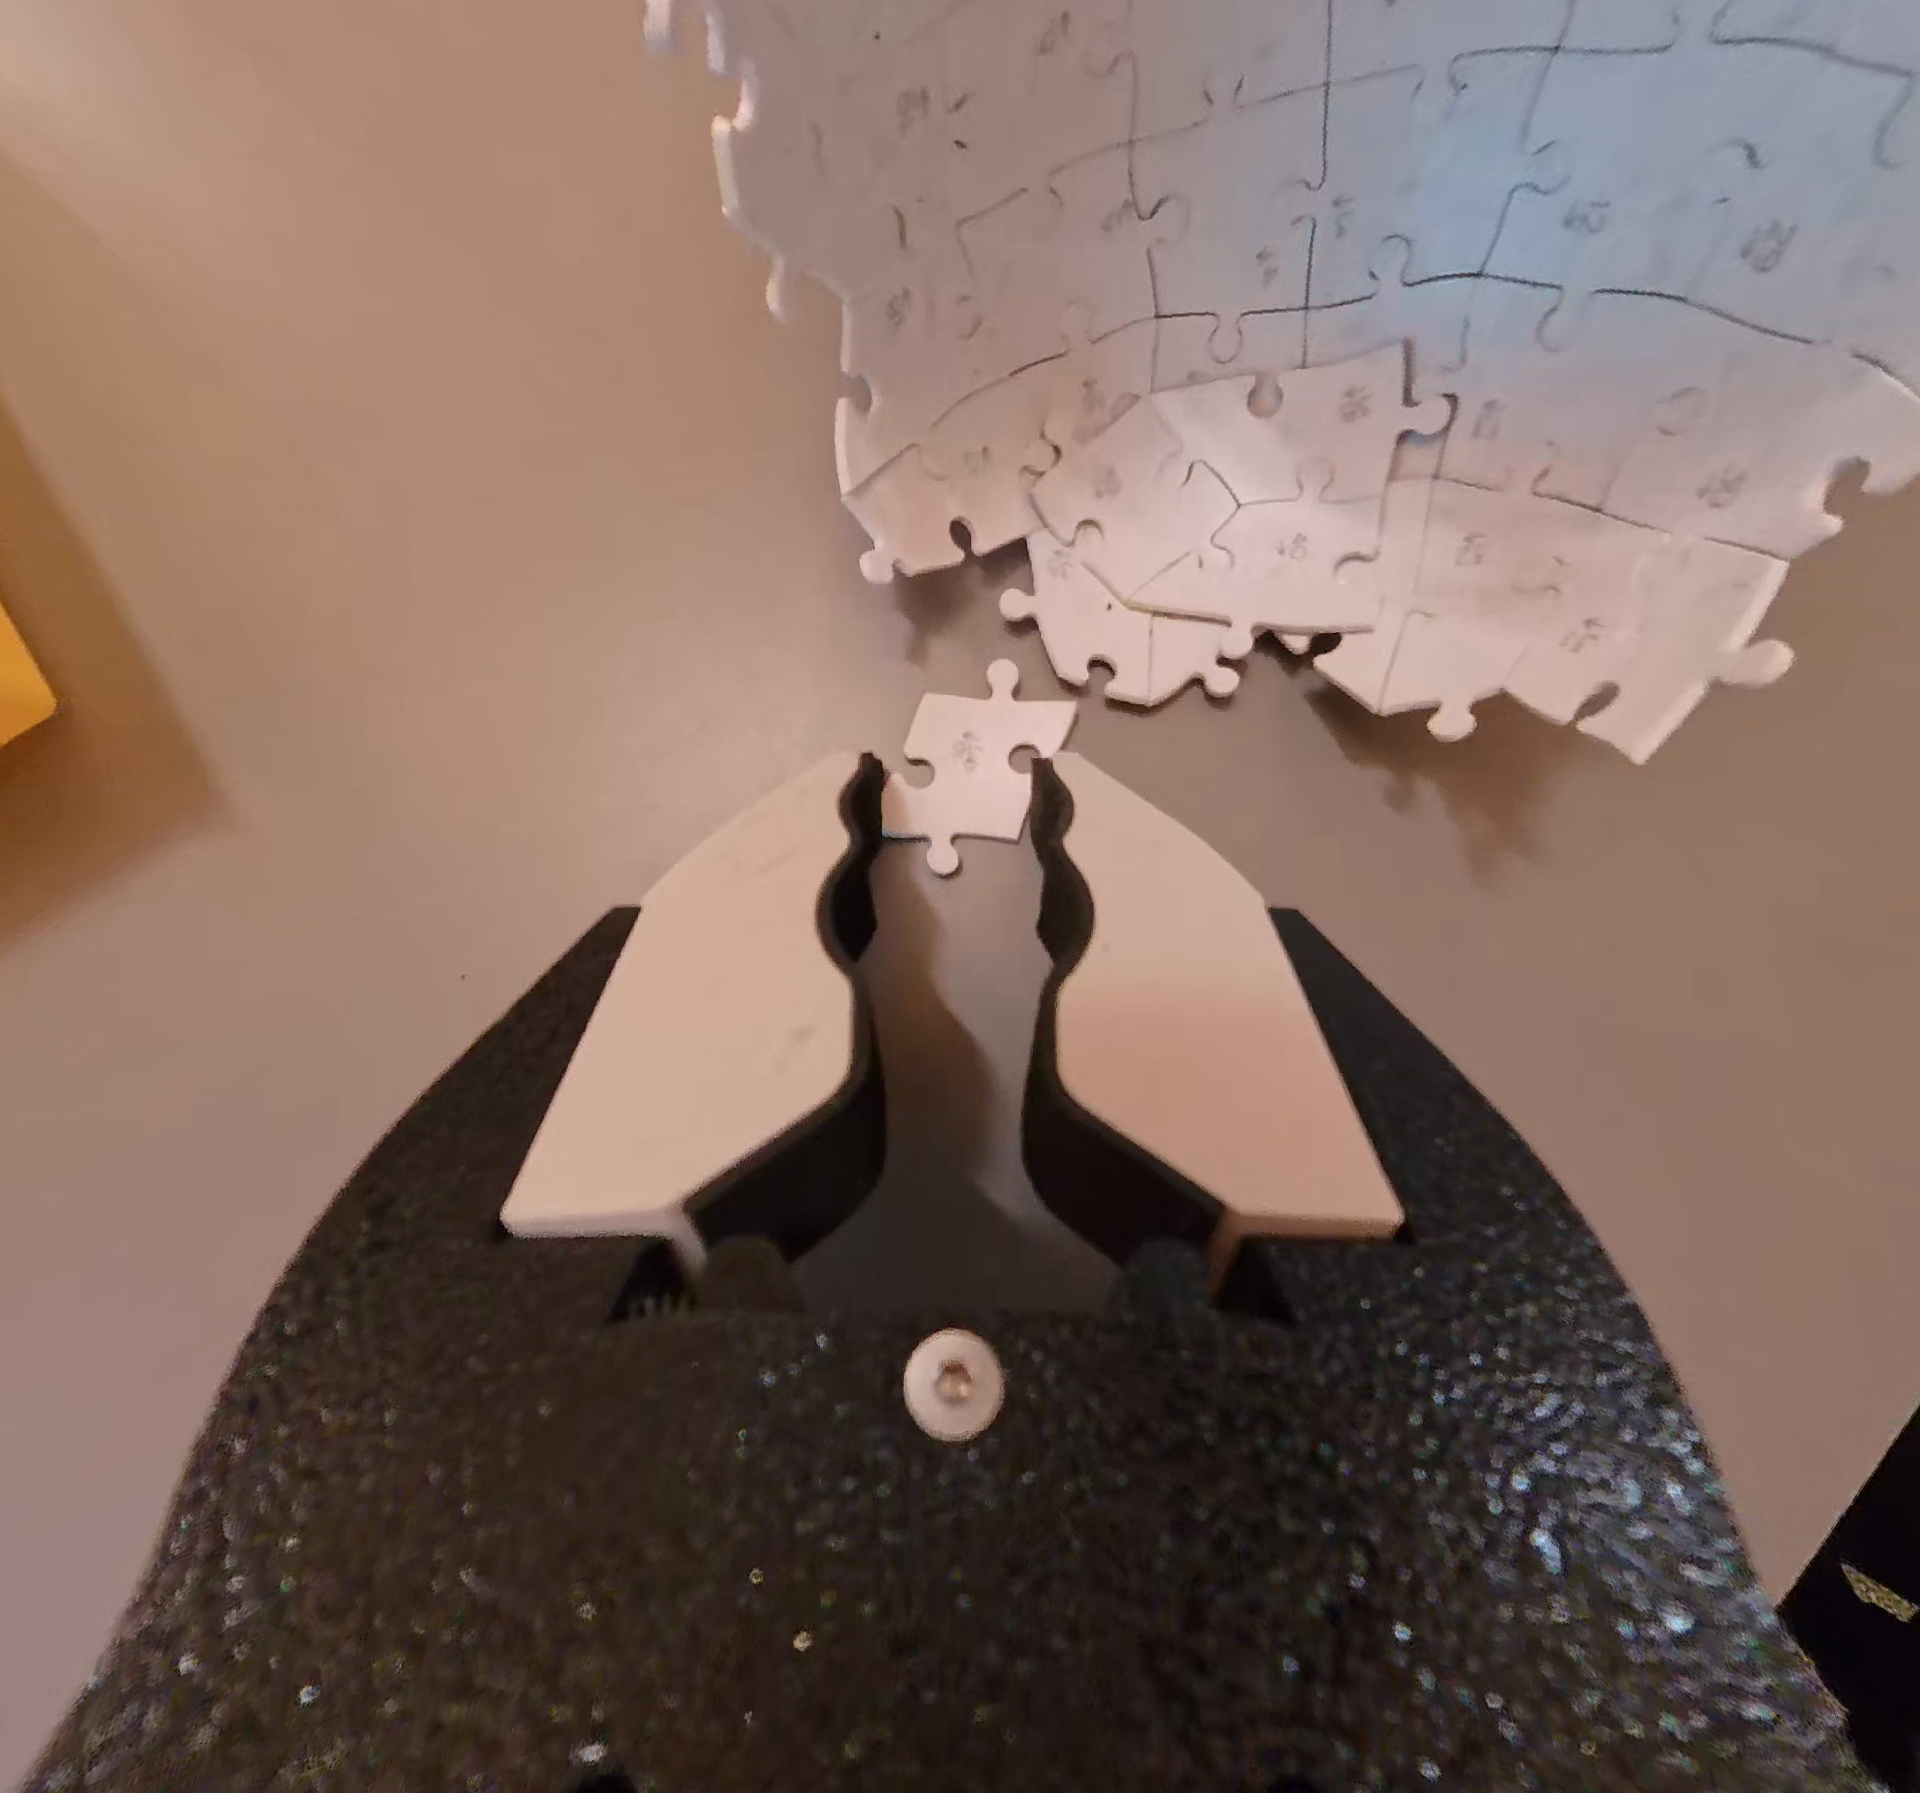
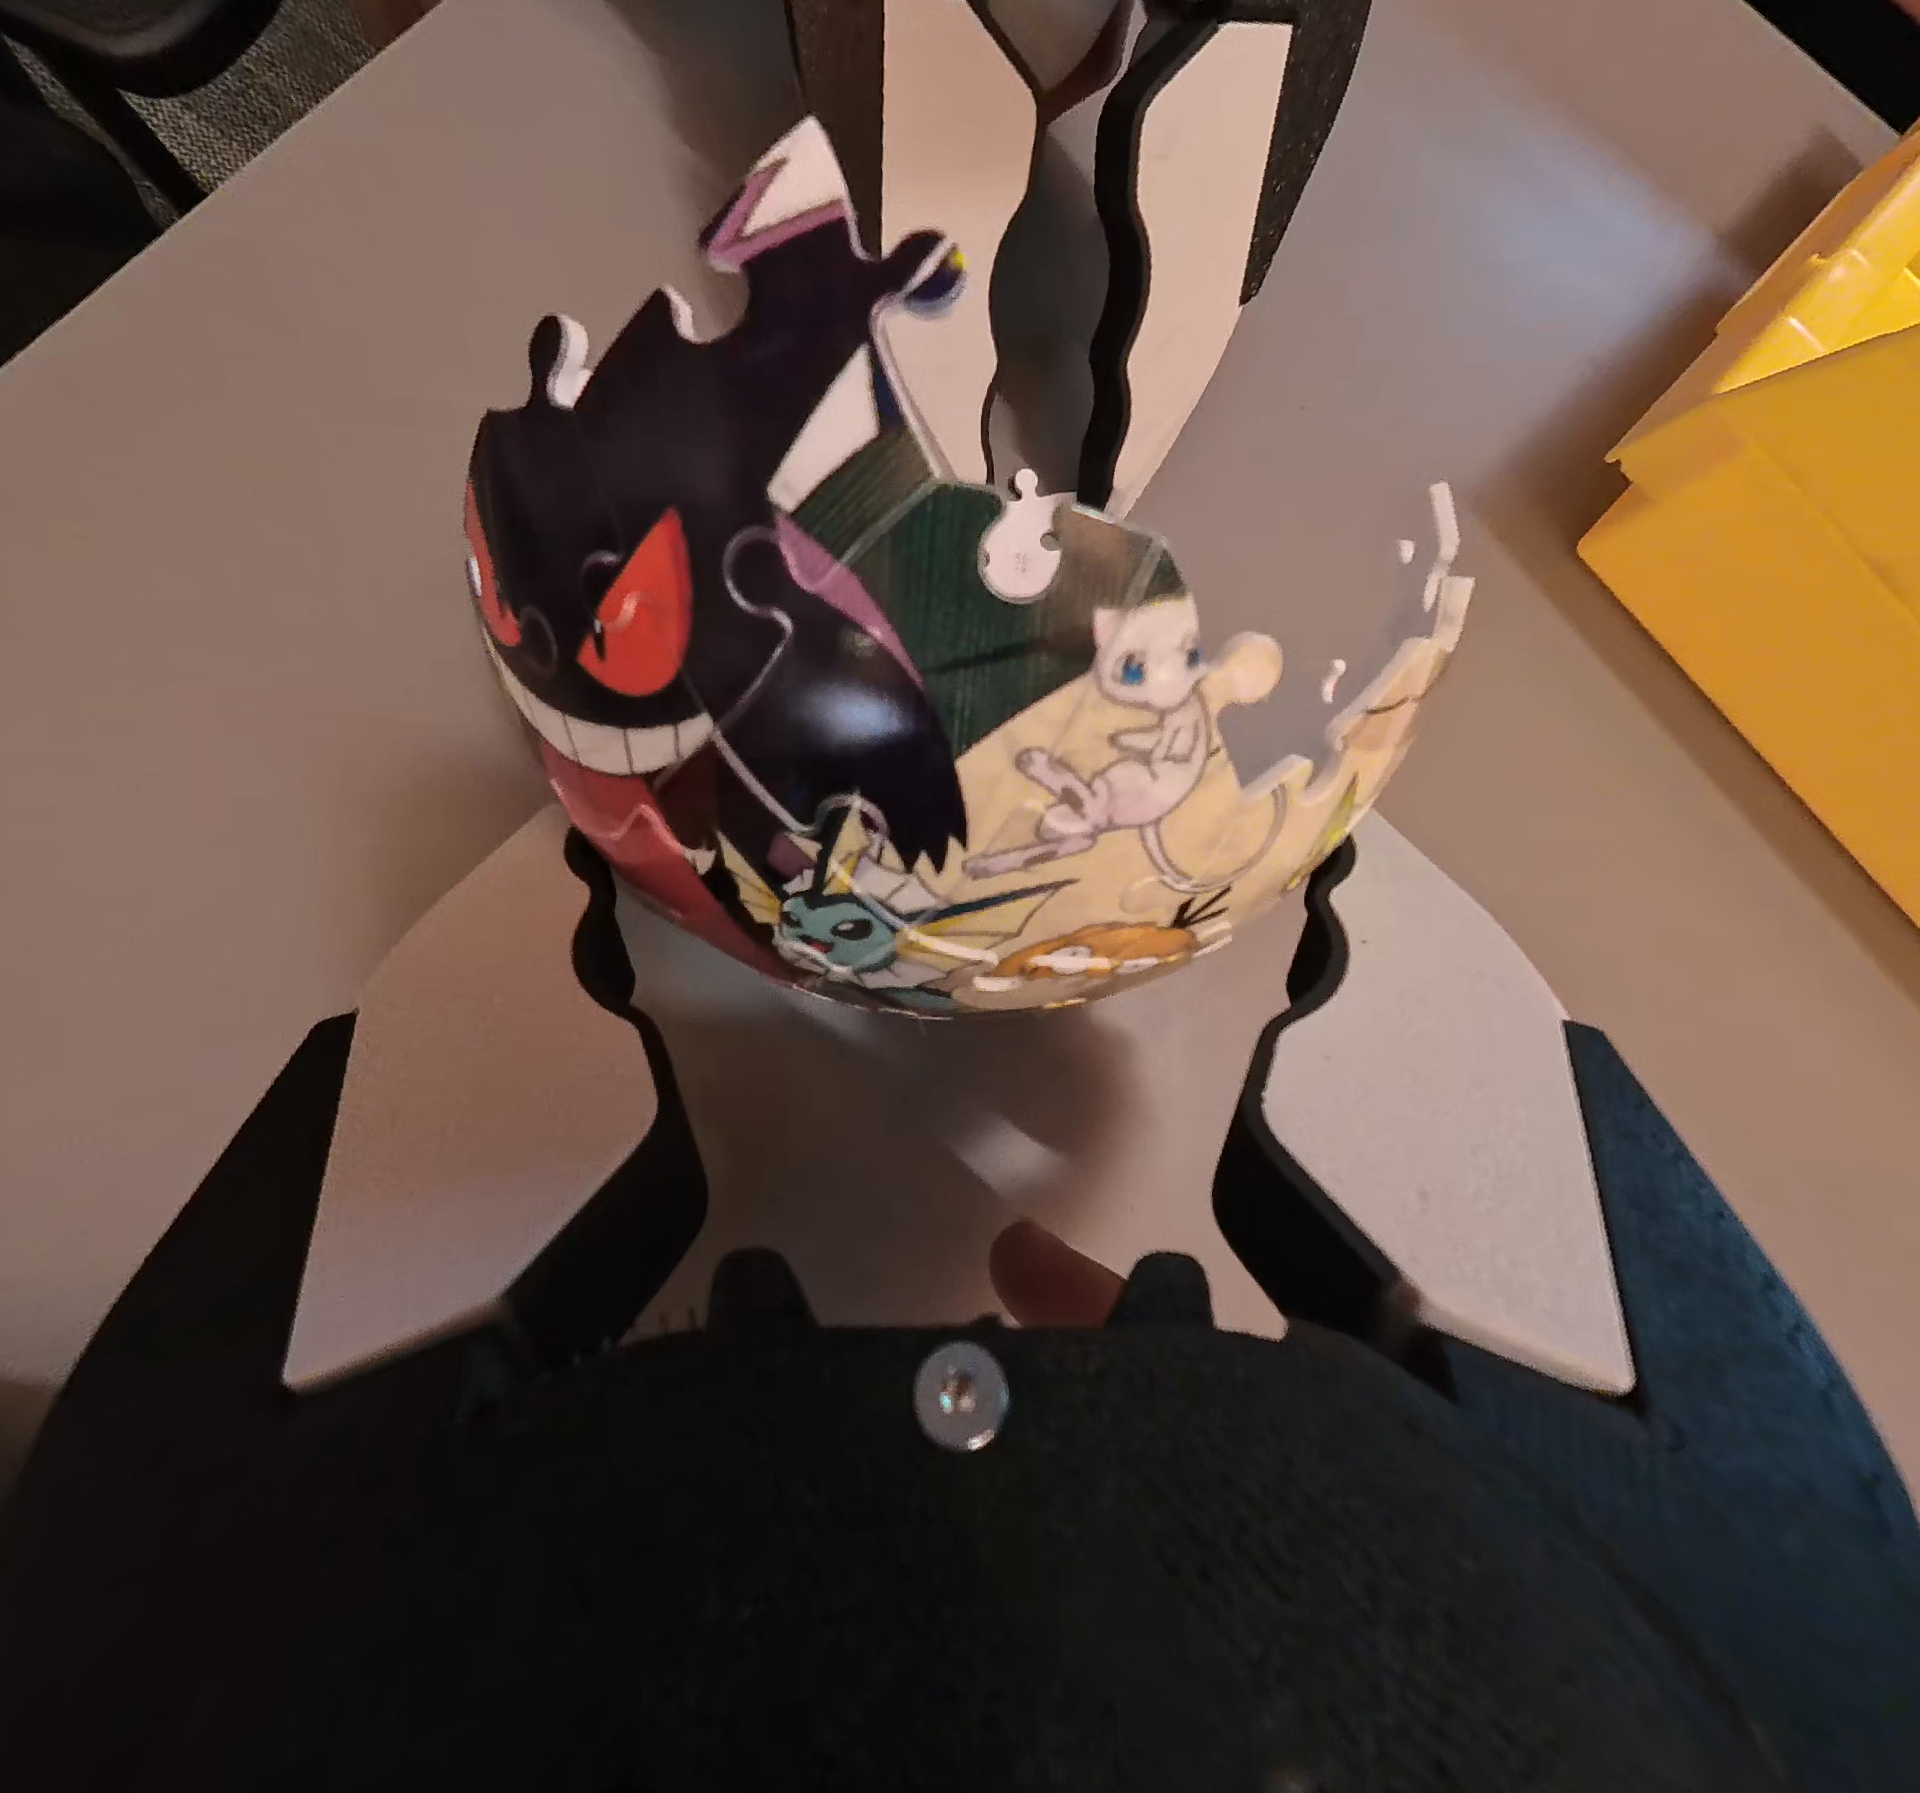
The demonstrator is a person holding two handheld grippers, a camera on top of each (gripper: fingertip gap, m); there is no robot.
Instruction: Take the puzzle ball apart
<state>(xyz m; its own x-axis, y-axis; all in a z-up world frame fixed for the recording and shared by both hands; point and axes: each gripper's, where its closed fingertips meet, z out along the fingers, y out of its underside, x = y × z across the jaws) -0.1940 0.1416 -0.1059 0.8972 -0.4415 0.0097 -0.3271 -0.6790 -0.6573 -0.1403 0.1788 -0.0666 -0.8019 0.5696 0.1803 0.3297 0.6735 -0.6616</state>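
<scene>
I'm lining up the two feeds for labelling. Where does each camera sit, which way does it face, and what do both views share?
Left wrist view: on the left gripper, looking along its fingers at the white inner side of the puzzle ball; a single loose puzzle piece sits between its fingertips.
Right wrist view: on the right gripper, facing the ball's printed outside, held between its fingers; a fingertip shows behind.
Shared: ball, loose piece, left gripper, grey table.

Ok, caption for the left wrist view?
Left gripper pinching one loose white puzzle piece just clear of the opened puzzle ball.
</scene>
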